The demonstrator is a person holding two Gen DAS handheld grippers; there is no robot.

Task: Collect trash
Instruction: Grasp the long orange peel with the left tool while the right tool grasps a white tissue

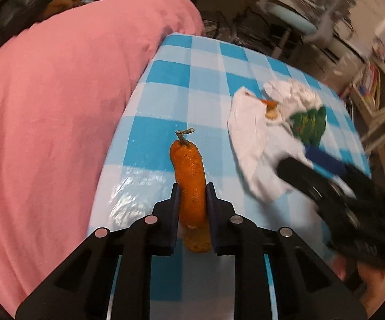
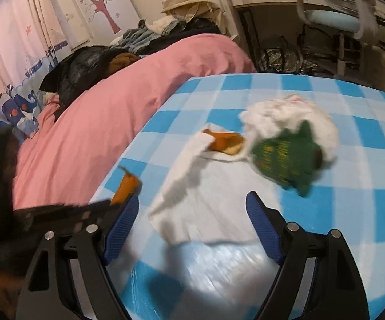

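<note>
My left gripper (image 1: pixel 192 188) is shut on a strip of orange peel (image 1: pixel 191 184) with a short stem, held above the blue-checked table (image 1: pixel 192 80). The peel also shows in the right wrist view (image 2: pixel 125 185). A flat white paper sheet (image 1: pixel 253 144) lies on the table with another piece of orange peel (image 2: pixel 225 142), a crumpled white tissue (image 2: pixel 291 114) and a crumpled green wrapper (image 2: pixel 285 161). My right gripper (image 2: pixel 192 200) is open and empty, hovering over the near part of the paper (image 2: pixel 200 194). It shows blurred in the left wrist view (image 1: pixel 296 162).
A bed with a pink cover (image 2: pixel 128 98) and a pile of clothes (image 2: pixel 149 37) runs along the table's left edge. A desk and a light blue chair (image 2: pixel 331 18) stand beyond the table's far edge.
</note>
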